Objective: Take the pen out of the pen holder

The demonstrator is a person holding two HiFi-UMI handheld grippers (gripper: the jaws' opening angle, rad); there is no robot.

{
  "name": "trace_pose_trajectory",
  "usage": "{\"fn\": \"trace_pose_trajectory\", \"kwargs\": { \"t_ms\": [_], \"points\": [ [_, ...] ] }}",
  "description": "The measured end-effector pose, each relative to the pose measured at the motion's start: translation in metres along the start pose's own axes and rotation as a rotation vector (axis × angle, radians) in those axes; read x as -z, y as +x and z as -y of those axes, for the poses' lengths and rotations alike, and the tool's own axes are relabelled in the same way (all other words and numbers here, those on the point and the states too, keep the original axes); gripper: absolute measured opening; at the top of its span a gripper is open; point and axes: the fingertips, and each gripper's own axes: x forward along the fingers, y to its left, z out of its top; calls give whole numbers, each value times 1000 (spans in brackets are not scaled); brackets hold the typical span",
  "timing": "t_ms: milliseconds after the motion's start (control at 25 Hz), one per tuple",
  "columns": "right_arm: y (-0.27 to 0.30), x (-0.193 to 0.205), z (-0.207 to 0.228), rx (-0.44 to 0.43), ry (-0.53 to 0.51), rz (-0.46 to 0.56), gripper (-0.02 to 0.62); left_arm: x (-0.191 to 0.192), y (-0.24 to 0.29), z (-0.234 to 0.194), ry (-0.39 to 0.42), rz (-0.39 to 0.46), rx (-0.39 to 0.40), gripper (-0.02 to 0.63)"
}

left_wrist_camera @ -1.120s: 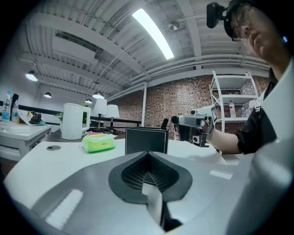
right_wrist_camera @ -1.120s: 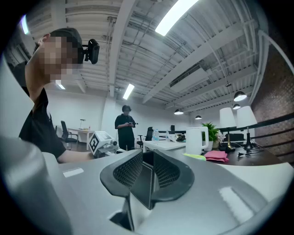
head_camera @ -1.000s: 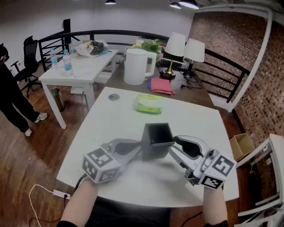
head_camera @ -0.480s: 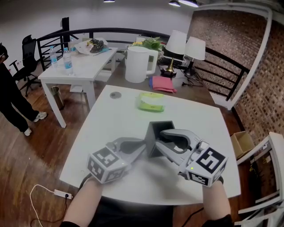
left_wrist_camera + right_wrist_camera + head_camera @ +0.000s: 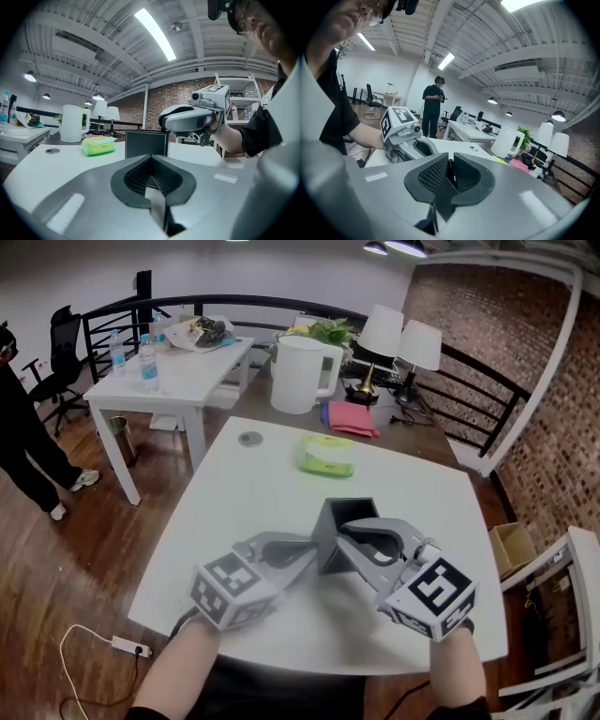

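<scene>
The black pen holder [image 5: 349, 512] stands in the middle of the white table [image 5: 244, 502]; in the left gripper view its flat side [image 5: 146, 144] faces me. My left gripper [image 5: 307, 557] rests low against the holder's left side with its jaws together [image 5: 151, 161], and I see nothing between its pads. Arching over the holder's open top, my right gripper [image 5: 347, 529] has its jaws closing. In the right gripper view a thin dark pen [image 5: 450, 168] stands upright between the pads of that gripper [image 5: 449, 172], and they press on it. In the head view the pen is hidden.
A green pack [image 5: 327, 456] lies behind the holder, with a round cap [image 5: 249, 438] set in the table to its left. Farther back are a white jug [image 5: 300, 374], a pink cloth [image 5: 354, 418] and two lamps [image 5: 398, 338]. A person [image 5: 23, 446] stands left of a second table [image 5: 169, 367].
My right gripper has swung left from beside the holder to over its open top, rolled, and narrowed its jaws. The left gripper has stayed where it was.
</scene>
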Motion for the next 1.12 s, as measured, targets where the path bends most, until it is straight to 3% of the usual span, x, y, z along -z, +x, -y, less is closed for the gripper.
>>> {"fn": "trace_pose_trajectory", "kwargs": {
  "t_ms": [160,280,440,680,920,1120],
  "points": [
    [-2,0,1,-8,-1,20,44,0,0,0,-1,0,-1,1],
    [-9,-13,7,26,-20,89,44,1,0,0,-3,-1,-2,0],
    [-31,-49,22,106,-3,232,43,1,0,0,-4,-1,-1,0],
    [-81,-75,46,271,-103,315,43,1,-2,-1,-2,0,-2,0],
    [-106,-25,78,453,-269,173,43,0,-2,0,-2,1,-1,0],
    [-84,47,71,396,-360,6,43,0,-4,-2,-3,1,-14,0]
  ]
}}
